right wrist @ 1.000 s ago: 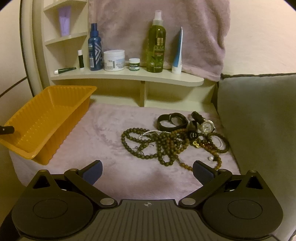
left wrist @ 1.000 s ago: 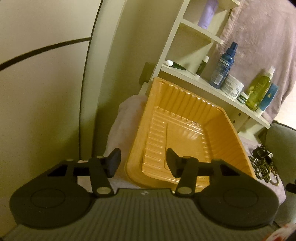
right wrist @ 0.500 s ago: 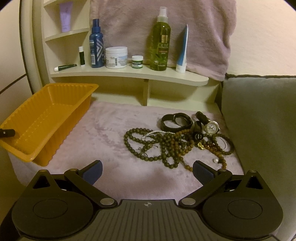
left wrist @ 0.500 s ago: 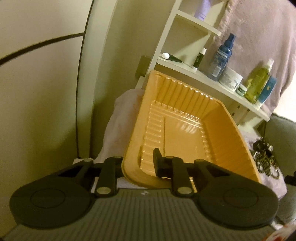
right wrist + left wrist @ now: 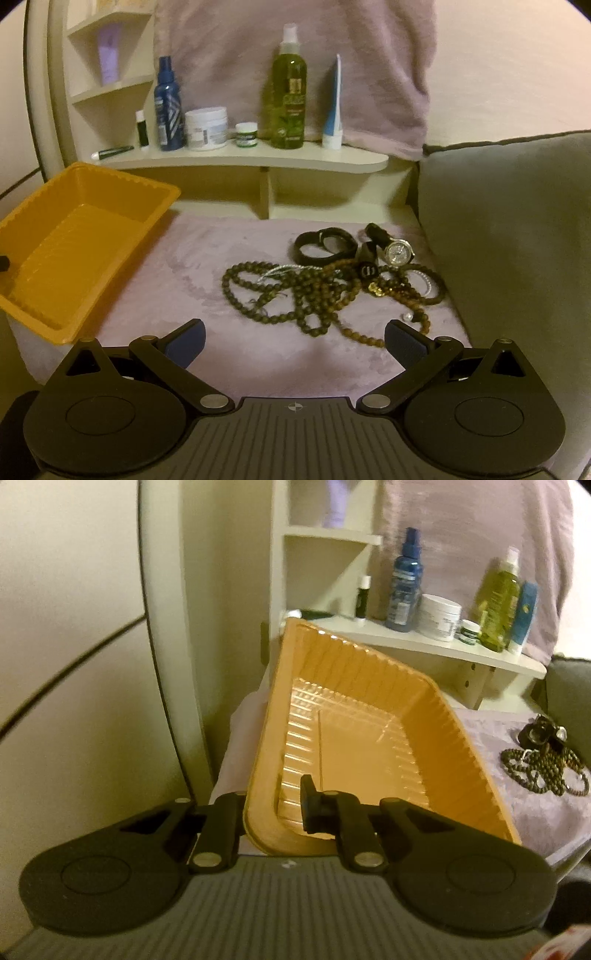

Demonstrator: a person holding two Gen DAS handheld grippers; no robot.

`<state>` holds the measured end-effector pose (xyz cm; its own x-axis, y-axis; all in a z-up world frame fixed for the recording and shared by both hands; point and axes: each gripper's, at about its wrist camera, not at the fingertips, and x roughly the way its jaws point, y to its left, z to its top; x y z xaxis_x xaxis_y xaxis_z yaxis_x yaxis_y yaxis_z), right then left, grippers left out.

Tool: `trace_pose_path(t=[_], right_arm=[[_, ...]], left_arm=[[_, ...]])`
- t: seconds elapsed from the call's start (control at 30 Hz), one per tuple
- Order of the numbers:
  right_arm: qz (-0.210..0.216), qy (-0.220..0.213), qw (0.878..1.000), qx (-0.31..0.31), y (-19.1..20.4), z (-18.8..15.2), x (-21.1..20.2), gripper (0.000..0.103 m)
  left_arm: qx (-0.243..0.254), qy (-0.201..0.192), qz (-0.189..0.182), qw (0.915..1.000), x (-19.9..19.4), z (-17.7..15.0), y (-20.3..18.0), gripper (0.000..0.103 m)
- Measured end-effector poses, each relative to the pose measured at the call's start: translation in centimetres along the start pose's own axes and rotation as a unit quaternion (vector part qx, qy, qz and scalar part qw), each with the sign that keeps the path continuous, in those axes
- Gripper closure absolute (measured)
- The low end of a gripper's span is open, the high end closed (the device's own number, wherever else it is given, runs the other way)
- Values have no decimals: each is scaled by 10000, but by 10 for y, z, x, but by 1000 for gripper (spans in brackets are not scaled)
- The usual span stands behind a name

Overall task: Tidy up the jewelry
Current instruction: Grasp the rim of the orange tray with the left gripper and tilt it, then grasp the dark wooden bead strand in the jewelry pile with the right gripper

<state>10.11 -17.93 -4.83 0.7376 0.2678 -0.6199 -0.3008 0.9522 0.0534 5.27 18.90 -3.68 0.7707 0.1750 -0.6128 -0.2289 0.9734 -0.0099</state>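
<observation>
An empty orange plastic tray (image 5: 354,716) stands on the purple cloth at the left; it also shows in the right wrist view (image 5: 74,240). My left gripper (image 5: 273,808) is shut on the tray's near rim, one finger inside and one outside. A tangle of jewelry lies on the cloth to the right: dark bead necklaces (image 5: 295,291), a black band (image 5: 325,245), a watch (image 5: 397,254) and brown beads (image 5: 369,336). The pile also shows in the left wrist view (image 5: 543,764). My right gripper (image 5: 293,339) is open and empty, just in front of the pile.
A cream shelf (image 5: 258,158) behind holds a blue bottle (image 5: 168,107), a white jar (image 5: 205,127), a green spray bottle (image 5: 288,96) and a tube (image 5: 334,110). A grey cushion (image 5: 509,229) borders the right. A purple towel (image 5: 295,55) hangs behind.
My left gripper closed onto the tray's near rim and the tray has swung a little in view. My right gripper moved closer to the jewelry pile and stayed open.
</observation>
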Motion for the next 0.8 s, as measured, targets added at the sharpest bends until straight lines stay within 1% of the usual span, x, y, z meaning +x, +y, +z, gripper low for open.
trace_pose_path(t=[0.13, 0.23, 0.27, 0.33, 0.4, 0.47, 0.53, 0.63, 0.8], right_arm=[[-23, -129, 9999, -79, -8, -2, 7, 1], [75, -145, 9999, 23, -19, -4, 14, 2], [121, -132, 9998, 63, -22, -4, 17, 10], [296, -81, 9994, 162, -30, -4, 24, 23], [382, -78, 9990, 211, -35, -4, 31, 28], [446, -121, 9987, 215, -40, -2, 36, 39], [396, -164, 9988, 247, -44, -2, 40, 44], [442, -88, 9981, 419, -53, -2, 48, 51], [441, -74, 9983, 378, -58, -2, 55, 51]], left_arm=[[260, -22, 197, 9995, -8, 6, -16, 92], [400, -64, 323, 9987, -15, 10, -25, 95], [422, -76, 358, 9984, -16, 12, -28, 95], [507, -89, 439, 9977, -18, 15, -34, 96], [600, -74, 527, 9968, -18, 17, -39, 96], [654, -58, 597, 9961, -19, 19, -43, 97], [783, -54, 690, 9945, -20, 20, -49, 97], [921, -74, 780, 9927, -20, 22, -57, 98], [1012, -88, 855, 9911, -20, 25, -63, 98]])
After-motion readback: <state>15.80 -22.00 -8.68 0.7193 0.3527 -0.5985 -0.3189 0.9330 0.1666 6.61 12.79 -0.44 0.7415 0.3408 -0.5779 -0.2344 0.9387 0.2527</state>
